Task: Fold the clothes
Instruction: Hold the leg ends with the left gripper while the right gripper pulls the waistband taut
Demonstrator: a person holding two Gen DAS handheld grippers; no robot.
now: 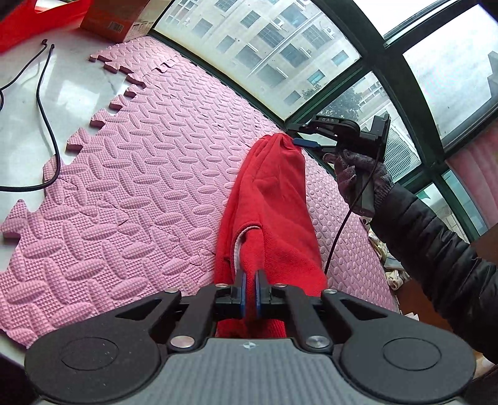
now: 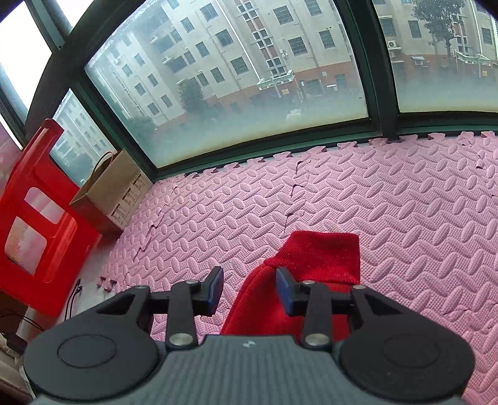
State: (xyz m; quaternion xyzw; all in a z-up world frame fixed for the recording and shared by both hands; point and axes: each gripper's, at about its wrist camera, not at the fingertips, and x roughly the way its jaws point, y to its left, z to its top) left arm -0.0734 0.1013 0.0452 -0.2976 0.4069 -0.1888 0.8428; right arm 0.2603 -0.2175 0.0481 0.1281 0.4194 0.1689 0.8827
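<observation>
A red knit garment (image 1: 274, 205) stretches in a long bunched strip over the pink foam mat (image 1: 149, 162). My left gripper (image 1: 250, 280) is shut on its near end. In the left wrist view my right gripper (image 1: 306, 140), held by a gloved hand, sits at the garment's far end by the window. In the right wrist view my right gripper (image 2: 250, 285) is open, its jaws well apart. The red garment (image 2: 314, 264) lies between and past them, its ribbed cuff flat on the mat (image 2: 389, 218).
A window wall (image 2: 249, 93) borders the mat. A red plastic stool (image 2: 34, 224) and a brown paper bag (image 2: 105, 193) stand at the left. Black cables (image 1: 46, 118) lie on the white floor beside the mat. A cardboard box (image 1: 121, 18) is at the far edge.
</observation>
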